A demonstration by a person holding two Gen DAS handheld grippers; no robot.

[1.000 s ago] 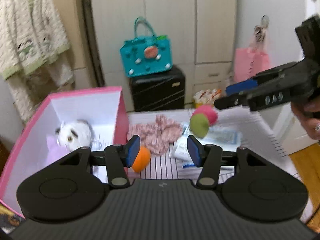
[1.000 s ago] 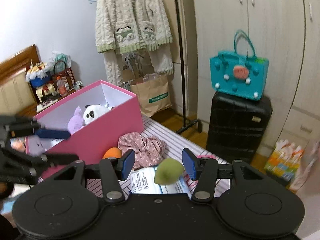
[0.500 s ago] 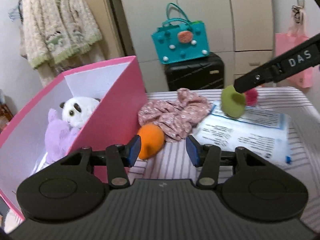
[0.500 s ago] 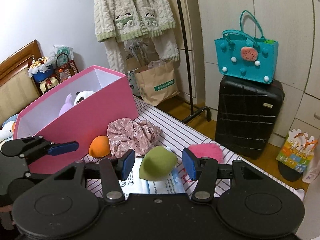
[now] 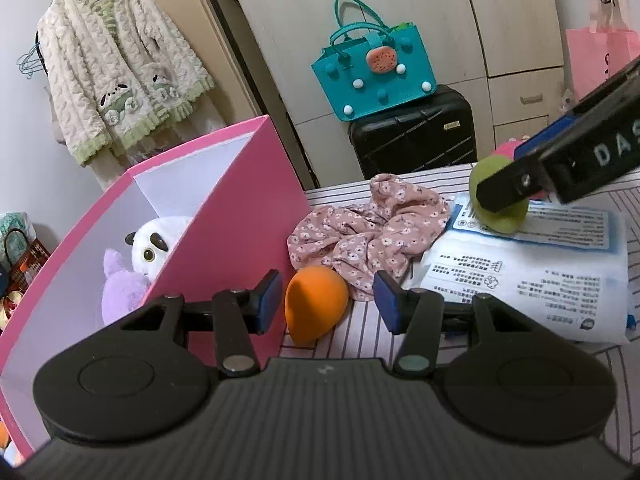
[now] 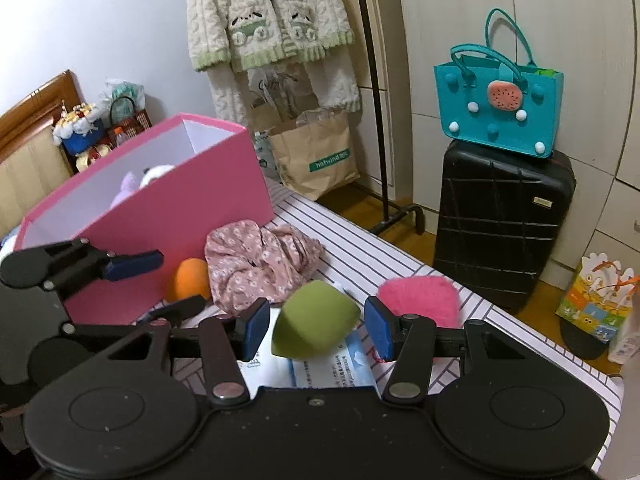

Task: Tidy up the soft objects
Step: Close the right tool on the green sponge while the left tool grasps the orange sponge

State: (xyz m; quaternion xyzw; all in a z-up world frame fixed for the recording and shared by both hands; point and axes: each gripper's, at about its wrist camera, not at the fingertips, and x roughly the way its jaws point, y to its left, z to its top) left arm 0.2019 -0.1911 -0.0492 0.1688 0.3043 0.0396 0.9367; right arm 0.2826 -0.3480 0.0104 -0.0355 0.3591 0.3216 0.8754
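left gripper: jaws apart, nothing held; the orange sponge lies on the striped table in the gap between the blue pads, touching neither pad as far as the left wrist view shows. just left of the sponge stands the outer wall of the pink box, close against the left pad, so that side is crowded. inside the box: a white panda plush and a purple plush, partly hidden behind the near wall. right behind the sponge, touching it, a bunched pink floral cloth. right gripper: jaws apart, straddling the green sponge; small gaps visible on both sides, sponge a little blurred, not clamped. the green sponge sits on a white-and-blue printed packet, which lies on the table beside the cloth. just past the right pad, a fuzzy pink puff near the table edge. in the right wrist view the left gripper shows at the left, in front of the box wall, beside the orange sponge. beyond the table: black suitcase with a teal bag on top, a cream cardigan hanging on a rack, a brown paper bag on the floor.
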